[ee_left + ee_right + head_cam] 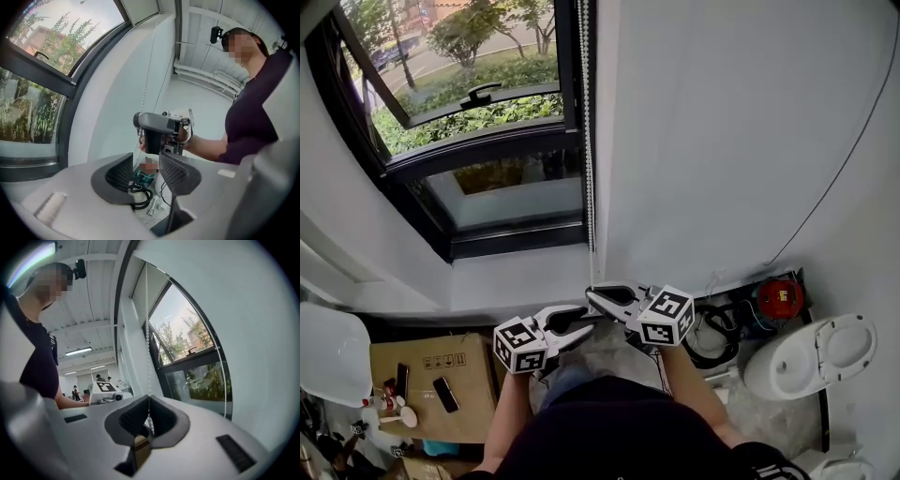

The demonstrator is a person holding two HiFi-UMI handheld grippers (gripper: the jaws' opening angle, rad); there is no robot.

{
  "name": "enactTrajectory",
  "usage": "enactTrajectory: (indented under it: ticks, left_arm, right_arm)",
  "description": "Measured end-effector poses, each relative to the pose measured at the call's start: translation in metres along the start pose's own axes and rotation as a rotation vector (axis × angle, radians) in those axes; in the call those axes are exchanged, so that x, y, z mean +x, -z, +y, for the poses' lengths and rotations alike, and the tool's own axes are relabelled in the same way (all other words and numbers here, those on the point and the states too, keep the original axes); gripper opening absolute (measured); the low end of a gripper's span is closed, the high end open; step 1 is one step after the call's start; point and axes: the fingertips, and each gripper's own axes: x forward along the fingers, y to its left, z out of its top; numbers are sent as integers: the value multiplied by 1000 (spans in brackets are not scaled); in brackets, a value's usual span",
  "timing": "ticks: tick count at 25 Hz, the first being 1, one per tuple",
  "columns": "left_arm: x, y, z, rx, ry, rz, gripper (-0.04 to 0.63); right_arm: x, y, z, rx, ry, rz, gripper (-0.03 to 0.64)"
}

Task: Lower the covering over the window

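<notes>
The window [487,112] has no covering over the glass that I can see. The trees and grass outside show right through it. So I think the job is only at the start or a little way in, and nearly all the pulling is left to do. A white bead chain [587,141] hangs down the right side of the window frame, next to the white wall [722,141]. I think this chain is what brings the covering down. The right tongs [149,401] are squeezed tight on the chain, low down on it, in front of the person's body. The left tongs [579,326] are just beside them and a bit lower. They stand wide with nothing in them, and through the gap you see only things down on the floor. I think the next thing is for the left tongs to go up, take the chain higher and pull down, hand after hand, until the glass is hidden.
</notes>
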Motion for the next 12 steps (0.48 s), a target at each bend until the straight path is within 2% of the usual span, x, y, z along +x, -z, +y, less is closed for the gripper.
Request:
enactTrajectory:
  ticks: [2, 6, 9, 12]
  left_arm:
    - [-10, -19, 1, 18, -7, -42, 163]
    - [-32, -75, -2, 78, -9, -184, 162]
    - [-35, -110, -8, 127, -30, -248, 162]
    - [-31, -140, -1, 101, -61, -308, 161]
  right_arm:
    - [1, -1, 1, -5, -9, -1, 17]
    - [4, 1, 5, -4, -31, 5, 17]
    - [0, 2, 11, -7, -44, 3, 17]
    - [0, 1, 13, -23, -55, 6, 17]
